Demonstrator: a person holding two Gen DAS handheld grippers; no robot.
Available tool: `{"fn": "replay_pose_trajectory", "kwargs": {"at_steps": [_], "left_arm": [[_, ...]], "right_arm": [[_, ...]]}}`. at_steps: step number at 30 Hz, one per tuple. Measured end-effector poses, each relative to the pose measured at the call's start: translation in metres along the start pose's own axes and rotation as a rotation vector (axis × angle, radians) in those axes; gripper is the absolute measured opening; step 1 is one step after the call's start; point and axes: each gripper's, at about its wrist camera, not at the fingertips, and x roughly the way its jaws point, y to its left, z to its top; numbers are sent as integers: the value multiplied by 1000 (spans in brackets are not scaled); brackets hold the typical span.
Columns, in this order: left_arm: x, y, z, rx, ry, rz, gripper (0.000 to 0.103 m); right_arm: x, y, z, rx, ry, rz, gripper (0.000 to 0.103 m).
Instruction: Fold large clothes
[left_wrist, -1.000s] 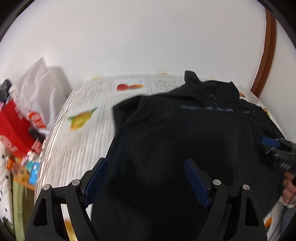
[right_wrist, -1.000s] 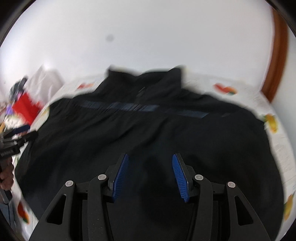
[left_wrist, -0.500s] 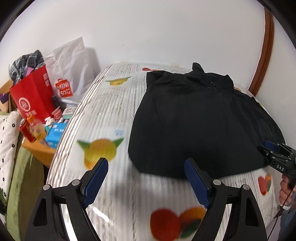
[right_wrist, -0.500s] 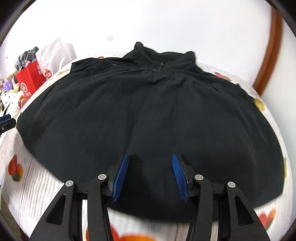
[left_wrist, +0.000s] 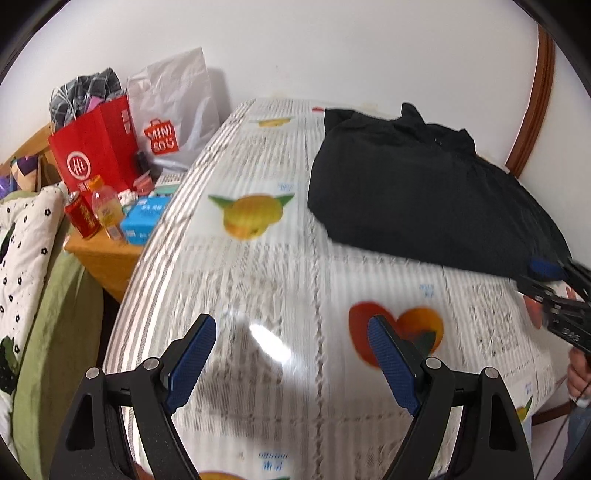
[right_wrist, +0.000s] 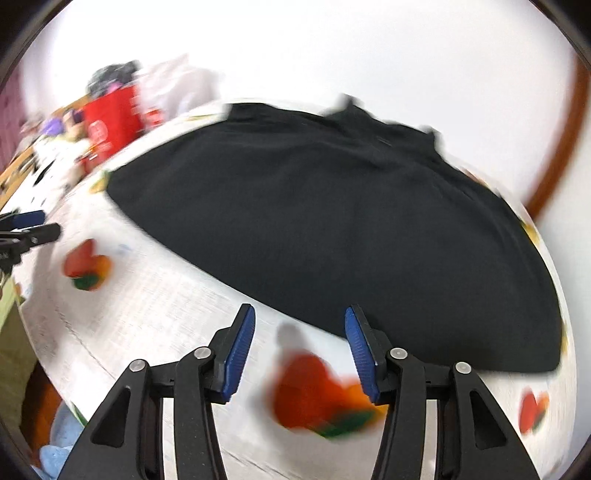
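Observation:
A large black garment (left_wrist: 413, 192) lies spread on the far part of a table covered with a white fruit-print cloth (left_wrist: 280, 280); its collar points to the wall. It also fills the right wrist view (right_wrist: 332, 221). My left gripper (left_wrist: 291, 358) is open and empty above bare cloth, well short of the garment's near hem. My right gripper (right_wrist: 299, 347) is open and empty just in front of the hem. The right gripper also shows at the right edge of the left wrist view (left_wrist: 554, 291), by the garment's near corner.
Left of the table stands a wooden side table (left_wrist: 107, 251) with a red paper bag (left_wrist: 92, 151), a white shopping bag (left_wrist: 173, 110), bottles and a blue box. A bed with green sheet (left_wrist: 48, 332) lies at far left. A white wall is behind.
Both grippers have pulled back from over the garment toward the table's near edge. The garment stays flat; bare printed cloth now lies under the fingers. Both stay open.

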Motion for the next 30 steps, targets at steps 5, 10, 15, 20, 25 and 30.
{"fn": "replay_pose_trajectory", "kwargs": {"at_steps": [5, 10, 15, 20, 25, 30], "left_arm": [[0, 11, -5, -19, 10, -7, 83], [4, 18, -4, -30, 14, -22, 83], [12, 22, 2, -47, 24, -51, 83], [20, 21, 8, -50, 35, -67, 83], [24, 20, 14, -59, 36, -74, 83], [26, 11, 24, -71, 31, -83, 83]], "right_arm": [[36, 71, 35, -181, 16, 88, 56], [53, 121, 60, -299, -12, 139, 57], [67, 149, 86, -356, -19, 169, 60], [83, 158, 108, -357, -8, 196, 51], [96, 162, 125, -324, -22, 201, 11], [55, 112, 143, -133, -157, 308, 7]]}}
